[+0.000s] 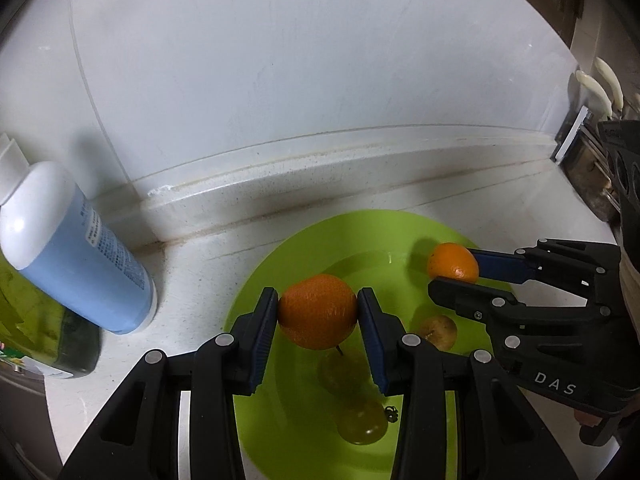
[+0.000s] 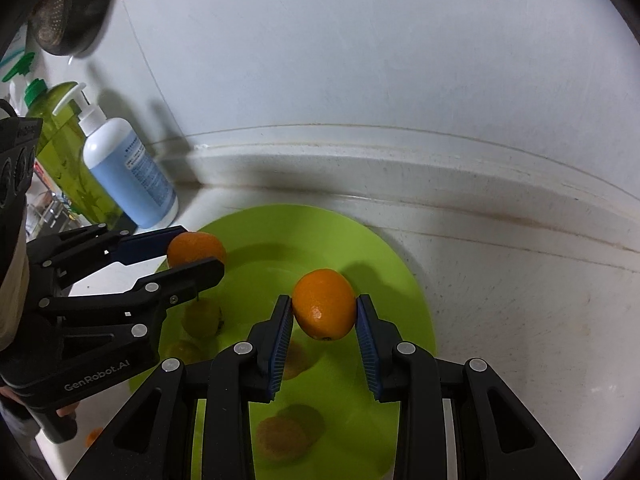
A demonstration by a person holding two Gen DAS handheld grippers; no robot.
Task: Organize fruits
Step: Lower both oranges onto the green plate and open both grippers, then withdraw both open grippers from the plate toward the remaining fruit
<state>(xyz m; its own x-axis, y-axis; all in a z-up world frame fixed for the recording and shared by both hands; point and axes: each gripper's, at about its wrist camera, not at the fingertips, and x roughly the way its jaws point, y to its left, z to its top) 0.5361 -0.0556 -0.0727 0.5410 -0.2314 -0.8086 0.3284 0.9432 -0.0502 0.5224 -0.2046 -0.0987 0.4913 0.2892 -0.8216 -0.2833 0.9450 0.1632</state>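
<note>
showing only in the right wrist view: green spray bottle

two held oranges above plate, bottle to its left

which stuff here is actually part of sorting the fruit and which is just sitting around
Part of the job:
- orange held in the left tool
- smaller orange held in the right tool
- green plate under both
- brownish fruits lying on the plate

Just lying about:
- blue-and-white pump bottle
- green bottle behind it
</note>
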